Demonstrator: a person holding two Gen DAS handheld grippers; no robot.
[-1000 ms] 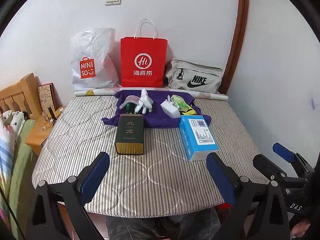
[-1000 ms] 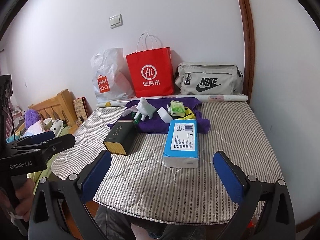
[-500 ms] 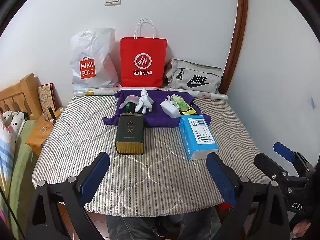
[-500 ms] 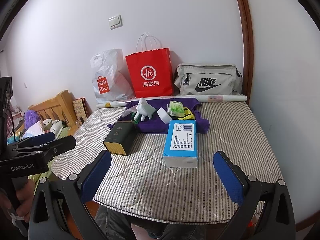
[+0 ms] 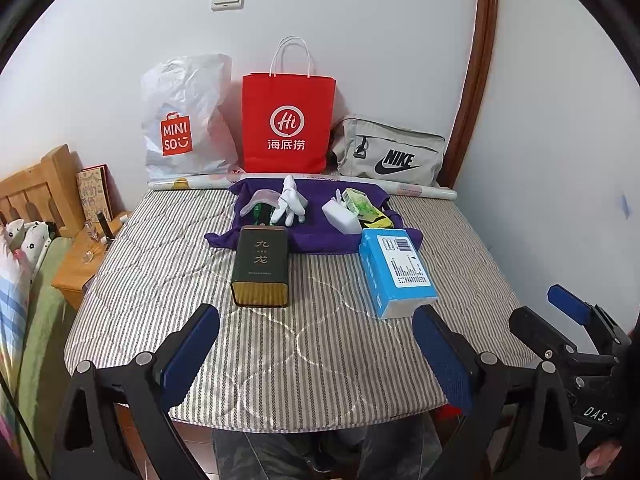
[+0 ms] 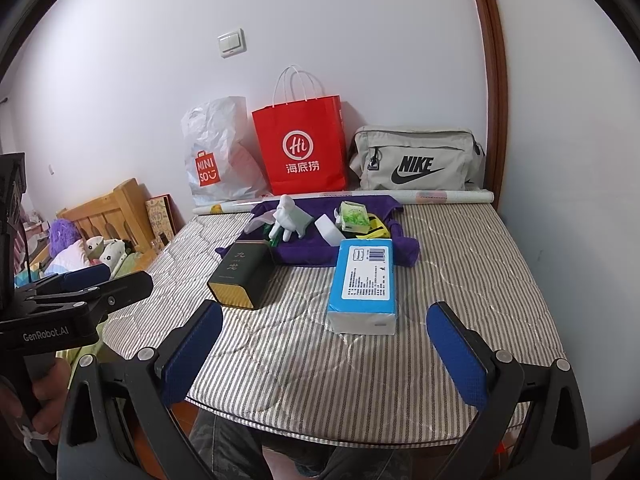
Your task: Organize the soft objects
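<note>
Both grippers, left gripper [image 5: 316,354] and right gripper [image 6: 326,354], hover with tongs spread apart and empty over the near edge of the striped mattress [image 5: 320,344]. At 12 o'clock, soft items (a white glove [image 5: 290,204] included) lie gathered on a purple cloth [image 5: 320,236], seemingly as a sorting spot.

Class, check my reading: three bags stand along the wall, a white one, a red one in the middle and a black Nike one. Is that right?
Not quite. The Nike bag is light grey, not black, as the right wrist view shows. The white bag and the red bag in the middle are as stated.
</note>
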